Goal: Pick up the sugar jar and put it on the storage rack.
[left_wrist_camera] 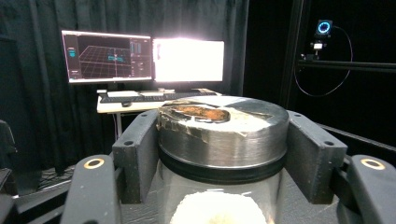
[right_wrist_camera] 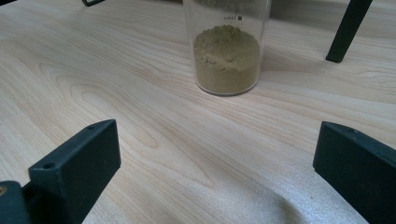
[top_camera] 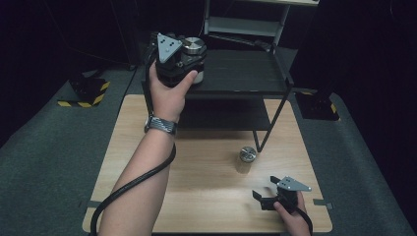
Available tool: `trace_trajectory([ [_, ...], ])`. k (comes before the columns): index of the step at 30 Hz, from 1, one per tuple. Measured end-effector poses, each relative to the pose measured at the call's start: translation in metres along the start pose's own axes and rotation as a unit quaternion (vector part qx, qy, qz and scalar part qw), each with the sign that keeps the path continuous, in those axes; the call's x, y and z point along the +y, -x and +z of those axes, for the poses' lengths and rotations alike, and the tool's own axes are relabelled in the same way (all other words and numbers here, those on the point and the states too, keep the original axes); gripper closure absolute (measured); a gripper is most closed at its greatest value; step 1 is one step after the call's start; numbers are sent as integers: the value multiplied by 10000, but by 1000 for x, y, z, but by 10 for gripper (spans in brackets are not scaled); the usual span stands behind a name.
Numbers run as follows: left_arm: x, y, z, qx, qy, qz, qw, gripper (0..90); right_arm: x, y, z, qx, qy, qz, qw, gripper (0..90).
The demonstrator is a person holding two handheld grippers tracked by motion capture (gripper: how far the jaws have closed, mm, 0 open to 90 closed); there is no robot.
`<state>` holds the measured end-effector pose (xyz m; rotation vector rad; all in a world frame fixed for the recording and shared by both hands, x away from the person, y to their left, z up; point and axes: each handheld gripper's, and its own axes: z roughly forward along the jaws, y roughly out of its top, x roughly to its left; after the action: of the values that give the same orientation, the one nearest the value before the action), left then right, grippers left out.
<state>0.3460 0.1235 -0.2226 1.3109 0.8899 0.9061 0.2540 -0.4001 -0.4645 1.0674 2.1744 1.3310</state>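
A second spice jar (top_camera: pixel 247 158) of tan powder stands on the wooden table (top_camera: pixel 206 191), at 11 o'clock from the right gripper (top_camera: pixel 265 191), whose jaws are spread. The left gripper (top_camera: pixel 189 58), arm outstretched, pinches a metal-lidded jar (left_wrist_camera: pixel 219 140) over the black shelf (top_camera: pixel 246 73).

Left tool (top_camera: pixel 189 61) is raised with jaws clamped; right tool (top_camera: pixel 265 194) rests low, jaws wide.

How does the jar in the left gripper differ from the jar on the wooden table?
The held jar sits clamped at its metal lid between the left gripper jaws, up at the black shelf; the table jar stands free before the open right gripper. The held jar's powder looks pale, the table jar's olive-brown. Both are clear jars.
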Motion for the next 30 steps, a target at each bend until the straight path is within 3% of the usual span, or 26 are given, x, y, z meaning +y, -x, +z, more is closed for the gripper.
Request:
trace_trajectory([
  [8,-3,2,6,-27,-16,-18,10000,349,-1,0,-1,-3,23,25,10000,5],
  [19,-6,4,6,-32,19,164,9999,348,0,1,0,19,14,13,10000,5],
  [30,-9,4,4,-37,67,189,9998,346,-1,1,0,16,22,6,10000,5],
])
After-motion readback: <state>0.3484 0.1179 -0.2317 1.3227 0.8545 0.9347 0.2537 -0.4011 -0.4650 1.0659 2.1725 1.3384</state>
